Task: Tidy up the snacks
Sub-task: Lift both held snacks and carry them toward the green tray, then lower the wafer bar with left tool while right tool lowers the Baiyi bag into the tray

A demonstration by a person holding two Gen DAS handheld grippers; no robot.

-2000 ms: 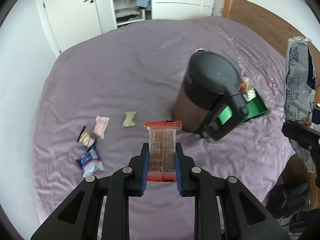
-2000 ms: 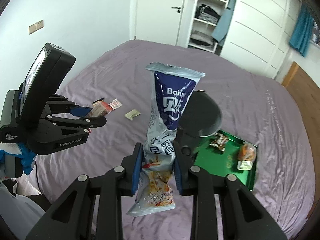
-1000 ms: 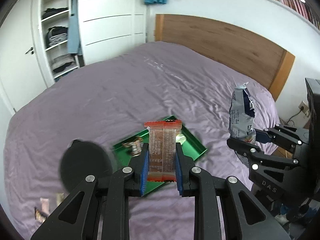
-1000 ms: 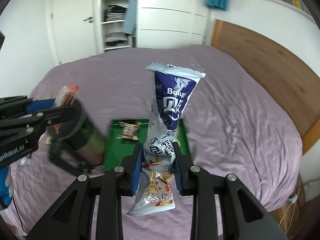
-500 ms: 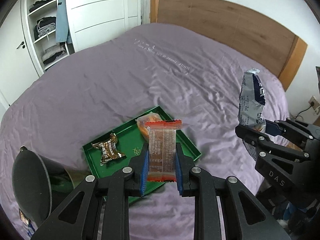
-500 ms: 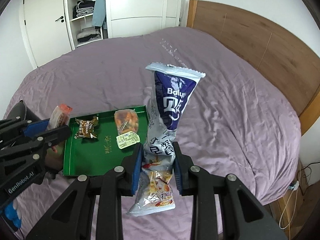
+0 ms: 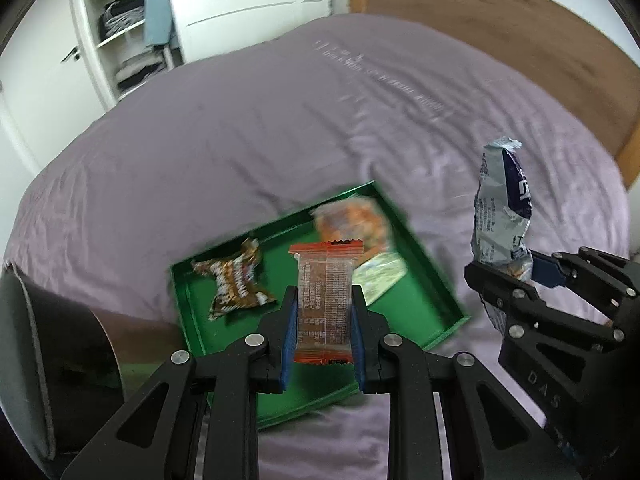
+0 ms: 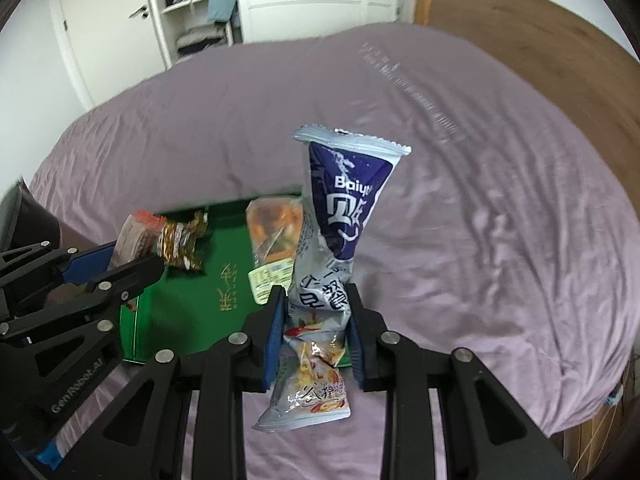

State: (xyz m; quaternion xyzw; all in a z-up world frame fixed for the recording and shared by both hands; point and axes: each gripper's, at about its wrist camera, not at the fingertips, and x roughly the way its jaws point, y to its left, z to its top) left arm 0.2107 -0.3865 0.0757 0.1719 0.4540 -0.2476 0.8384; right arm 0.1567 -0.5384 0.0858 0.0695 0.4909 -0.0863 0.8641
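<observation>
Both tongs have descended toward the green tray (image 7: 432,276): left tongs (image 7: 323,334) clamp the orange-ended bar (image 7: 325,300), right tongs (image 8: 316,330) the blue pouch (image 8: 340,216) (release not yet begun).

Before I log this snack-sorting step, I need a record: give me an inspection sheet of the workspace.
Surface: purple bedspread, wrinkled.
Job's things: green tray holds a brown wrapper and an orange snack pack.
Clutter: dark bin beside the tray.
Grippers: left gripper shut on an orange-edged bar; right gripper shut on a blue-and-silver bag.
Cables: a cord at the bed's edge.
Surroundings: wooden headboard, open wardrobe shelves.
</observation>
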